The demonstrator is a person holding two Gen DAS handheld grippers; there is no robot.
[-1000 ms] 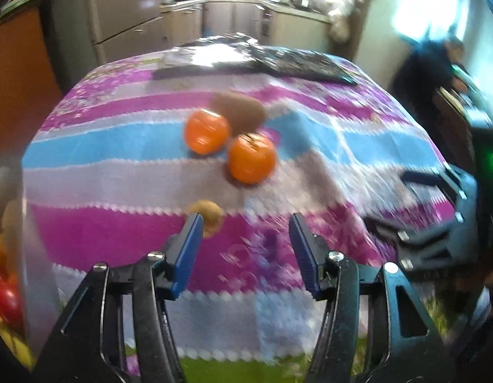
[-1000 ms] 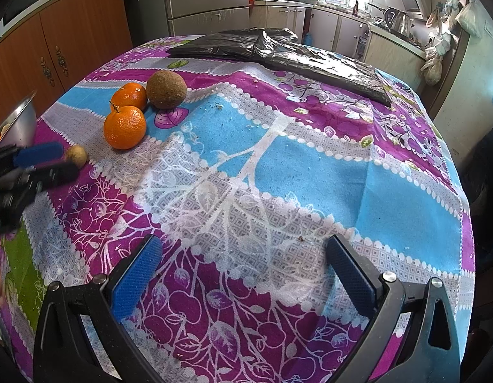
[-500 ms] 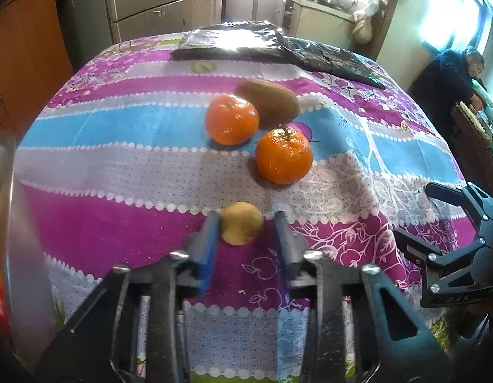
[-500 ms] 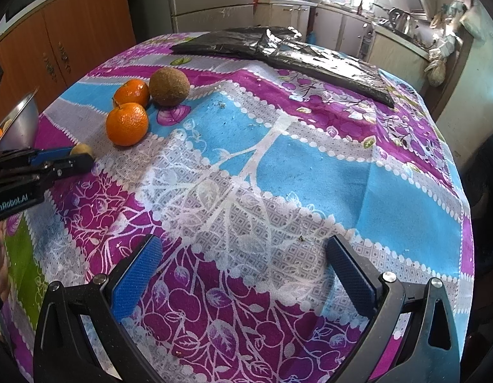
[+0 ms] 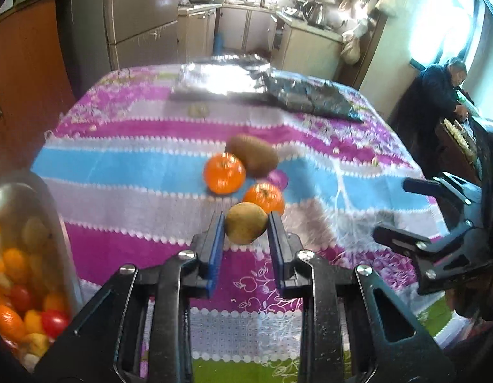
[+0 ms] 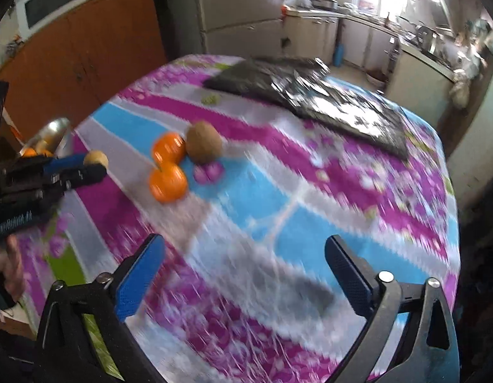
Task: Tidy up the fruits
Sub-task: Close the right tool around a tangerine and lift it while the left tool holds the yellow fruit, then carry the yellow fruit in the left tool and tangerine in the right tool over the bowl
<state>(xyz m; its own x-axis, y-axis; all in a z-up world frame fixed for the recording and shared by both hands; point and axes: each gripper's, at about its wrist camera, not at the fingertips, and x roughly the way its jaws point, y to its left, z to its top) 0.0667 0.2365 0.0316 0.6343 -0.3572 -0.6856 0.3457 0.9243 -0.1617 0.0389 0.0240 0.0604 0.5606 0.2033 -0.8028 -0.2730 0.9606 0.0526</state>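
Since 0.5 s ago, left gripper has lifted the small yellow-brown round fruit off the counter; jaws are closed on it, blue pads against both sides. In the left wrist view the fruit sits at frame centre, overlapping the nearer orange tangerine. Farther orange tangerine and brown fuzzy kiwi lie just above it in the frame, touching each other, on the pink, blue and grey patterned cloth. Steel bowl at lower left edge of the frame holds mixed small fruits, red, orange and yellow. Crumpled dark plastic sheet lies at upper centre.

Right gripper hovers over the cloth at the bottom of its own view, jaws wide apart, nothing between them. Right wrist view is motion-blurred; it shows the left gripper at the left edge with the fruit at its tip, clear of the cloth, bowl rim just behind it.
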